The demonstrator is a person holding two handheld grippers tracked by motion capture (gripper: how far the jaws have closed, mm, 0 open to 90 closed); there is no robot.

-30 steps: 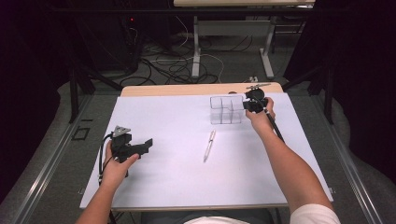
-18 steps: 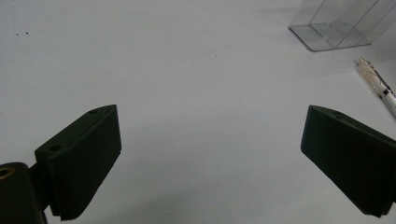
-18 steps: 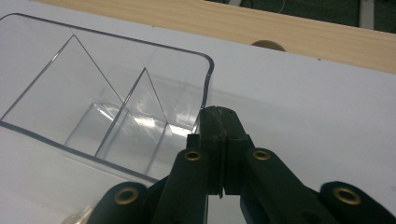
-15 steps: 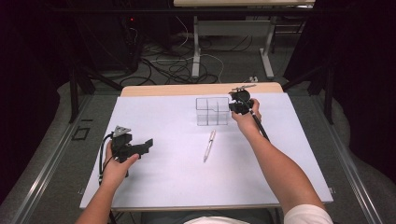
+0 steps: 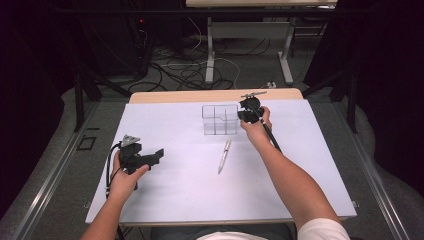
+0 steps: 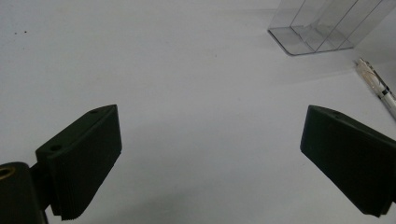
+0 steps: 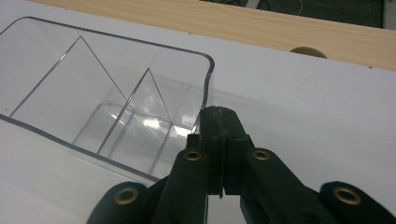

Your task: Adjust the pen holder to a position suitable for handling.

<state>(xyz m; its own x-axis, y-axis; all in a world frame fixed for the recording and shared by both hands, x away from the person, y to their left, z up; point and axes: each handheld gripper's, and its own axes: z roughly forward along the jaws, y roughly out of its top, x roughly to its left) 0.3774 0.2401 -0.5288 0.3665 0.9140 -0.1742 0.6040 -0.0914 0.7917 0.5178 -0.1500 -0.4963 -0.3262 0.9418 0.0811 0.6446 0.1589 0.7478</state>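
Right gripper view shows the right gripper (image 7: 219, 140) with fingers clamped on the wall of the clear plastic divided organiser box (image 7: 107, 102), its compartments bare, near the desk's (image 5: 165, 210) far edge. High view adds the white pen (image 5: 224, 155) mid-desk and the left gripper (image 5: 150, 157), fingers spread wide.

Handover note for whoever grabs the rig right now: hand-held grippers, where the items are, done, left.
Right hand-held gripper: jaws shut on the right wall of the clear organizer, at its near corner.
Left hand-held gripper: open, nothing between its jaws, low over the white mat at the left.
Organizer: upright, compartments show no contents, at the far middle of the mat.
Pen: flat on the mat, in front of the organizer, untouched.
Done: organizer gripped.
Left, likely: place the organizer, then pick up the pen and put it in a compartment.
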